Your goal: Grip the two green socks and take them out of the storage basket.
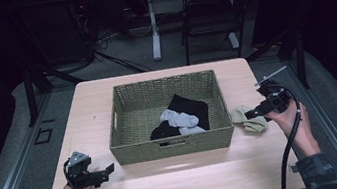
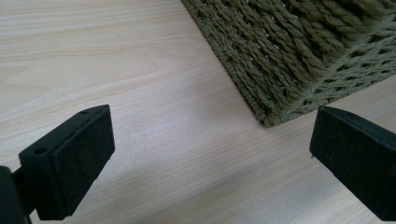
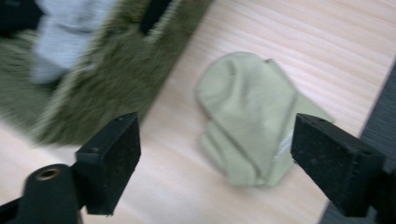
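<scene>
An olive woven basket (image 1: 174, 146) stands in the middle of the light wooden table (image 1: 169, 183). Inside it lie a black sock (image 1: 192, 105) and a grey sock (image 1: 180, 119). A pale green sock (image 1: 251, 120) lies crumpled on the table just right of the basket. My right gripper (image 1: 254, 111) hovers by that sock, open, and in the right gripper view the green sock (image 3: 247, 116) sits beyond and between the wide jaws of the gripper (image 3: 215, 154), untouched. My left gripper (image 1: 109, 170) rests at the near left, open and empty, facing the basket's near corner (image 2: 289, 56).
Bare tabletop (image 2: 140, 70) lies left of and in front of the basket. The table's right edge runs close behind the green sock (image 3: 373, 116). A dark chair (image 1: 210, 12) and a table leg (image 1: 153, 26) stand on the floor beyond the table.
</scene>
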`<state>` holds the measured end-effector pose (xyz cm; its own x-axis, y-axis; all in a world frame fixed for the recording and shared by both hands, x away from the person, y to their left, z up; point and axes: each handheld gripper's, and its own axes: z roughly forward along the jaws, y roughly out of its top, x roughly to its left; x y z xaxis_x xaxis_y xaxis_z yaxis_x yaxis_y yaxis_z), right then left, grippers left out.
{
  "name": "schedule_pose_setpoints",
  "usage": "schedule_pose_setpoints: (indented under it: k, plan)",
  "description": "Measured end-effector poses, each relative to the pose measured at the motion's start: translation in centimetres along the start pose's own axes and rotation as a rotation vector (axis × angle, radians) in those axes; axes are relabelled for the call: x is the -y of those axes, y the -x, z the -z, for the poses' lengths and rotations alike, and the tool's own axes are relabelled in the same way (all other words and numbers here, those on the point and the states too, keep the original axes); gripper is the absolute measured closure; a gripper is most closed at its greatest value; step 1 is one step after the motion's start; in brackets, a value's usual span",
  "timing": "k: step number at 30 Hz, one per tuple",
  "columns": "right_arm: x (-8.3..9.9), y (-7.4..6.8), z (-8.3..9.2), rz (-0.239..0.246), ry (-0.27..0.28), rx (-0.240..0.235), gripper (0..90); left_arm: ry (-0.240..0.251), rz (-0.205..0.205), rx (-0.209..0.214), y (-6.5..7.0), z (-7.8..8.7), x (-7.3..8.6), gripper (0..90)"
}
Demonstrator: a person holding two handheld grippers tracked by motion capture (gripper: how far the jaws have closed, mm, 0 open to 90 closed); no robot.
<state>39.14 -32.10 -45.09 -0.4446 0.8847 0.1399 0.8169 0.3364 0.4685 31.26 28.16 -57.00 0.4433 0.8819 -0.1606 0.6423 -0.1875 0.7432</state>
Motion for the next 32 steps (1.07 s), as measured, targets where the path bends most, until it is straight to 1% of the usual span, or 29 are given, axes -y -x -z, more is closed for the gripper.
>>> schedule_pose_setpoints:
  k: [1,2,3,4,5,6,7,9,10,11,12,15,16,17,18,19,20,21,22,23,24,25,26,27,28,29,30,31,32]
  plan:
    - [0.0,0.0,0.0,0.0,0.0,0.0,14.1,0.0,0.0,0.0,0.0,0.0,0.0,0.1]
    - [0.8,-0.2,0.7,0.004,0.019,0.012,11.5,0.001,0.002,-0.001,0.0,0.0,0.0,0.2]
    - [1.2,-0.2,0.9,0.004,0.029,0.014,10.6,0.0,0.001,-0.001,0.0,0.0,0.0,0.1]
    - [1.6,-0.2,1.2,0.01,0.039,0.006,10.3,0.0,0.001,-0.001,0.0,0.0,0.0,0.1]
    - [1.6,-0.2,1.2,0.01,0.039,0.006,10.3,0.0,0.001,-0.001,0.0,0.0,0.0,0.2]
    - [2.4,-0.4,1.6,0.019,0.063,0.015,8.0,0.002,0.0,-0.003,0.0,-0.1,0.0,0.1]
    - [2.4,-0.4,1.6,0.019,0.063,0.015,8.0,0.002,0.0,-0.003,0.0,-0.1,0.0,0.1]
    - [3.2,-0.5,1.6,0.02,0.063,0.027,2.6,0.0,0.0,-0.002,0.0,0.0,0.0,0.1]
    - [4.0,-0.5,1.5,0.023,0.053,0.039,2.2,0.004,0.002,-0.002,0.0,-0.1,0.0,0.1]
    - [4.5,-0.5,1.4,0.019,0.06,0.042,2.2,0.004,0.002,-0.002,0.0,-0.1,0.0,0.1]
    - [4.9,-0.5,1.2,0.014,0.058,0.036,2.1,-0.004,0.0,-0.001,0.1,-0.1,0.0,0.2]
    - [6.0,-0.4,0.2,-0.009,0.005,0.04,0.0,-0.007,0.001,0.0,0.1,-0.1,-0.1,0.2]
    - [6.4,-0.4,-0.2,-0.017,-0.006,0.034,0.0,-0.015,-0.005,-0.003,0.1,-0.2,-0.1,0.3]
    - [6.4,-0.4,-0.2,-0.017,-0.006,0.034,0.0,-0.015,-0.005,-0.003,0.1,-0.2,-0.1,0.3]
    - [7.2,-0.4,-0.9,-0.029,-0.022,0.035,0.0,-0.02,-0.005,-0.004,0.1,-0.3,-0.1,0.3]
    - [7.2,-0.4,-0.9,-0.029,-0.022,0.035,0.0,-0.02,-0.005,-0.004,0.1,-0.3,-0.1,0.3]
    - [8.1,-0.3,-1.6,-0.042,-0.017,0.041,0.0,-0.013,-0.003,-0.005,0.0,-0.4,0.0,0.3]
    - [8.6,-0.3,-2.0,-0.052,-0.011,0.042,0.0,-0.026,-0.007,-0.002,0.0,-0.4,-0.1,0.3]
    - [9.0,-0.3,-2.4,-0.042,-0.022,0.045,0.0,-0.026,-0.007,-0.002,0.0,-0.4,-0.1,0.3]
    - [9.0,-0.3,-2.4,-0.042,-0.022,0.045,0.0,-0.032,-0.006,-0.002,0.0,-0.4,-0.1,0.3]
    - [9.7,-0.4,-3.2,-0.046,-0.039,0.062,0.0,-0.026,-0.007,-0.008,0.0,-0.6,-0.1,0.3]
    - [9.9,-0.4,-3.4,-0.05,-0.052,0.068,0.0,-0.033,-0.008,-0.004,0.0,-0.6,-0.2,0.3]
    - [10.3,-0.4,-3.7,-0.051,-0.049,0.061,0.0,-0.029,-0.006,-0.002,0.1,-0.6,-0.2,0.4]
    - [10.5,-0.4,-3.8,-0.048,-0.058,0.059,0.0,-0.028,-0.008,-0.002,0.1,-0.6,-0.2,0.4]
    - [10.7,-0.5,-3.9,-0.053,-0.058,0.069,0.0,-0.03,-0.01,0.0,0.1,-0.6,-0.2,0.3]
    - [10.8,-0.4,-3.9,-0.043,-0.057,0.074,0.0,-0.03,-0.01,0.0,0.1,-0.6,-0.2,0.3]
    - [10.9,-0.4,-3.9,-0.053,-0.066,0.082,0.0,-0.025,-0.009,-0.004,0.1,-0.7,-0.2,0.3]
    - [11.0,-0.2,-3.9,-0.05,-0.062,0.08,0.0,-0.024,-0.008,-0.002,0.1,-0.7,-0.3,0.3]
    - [11.1,-0.2,-3.9,-0.058,-0.054,0.076,0.0,-0.024,-0.008,-0.002,0.1,-0.7,-0.3,0.3]
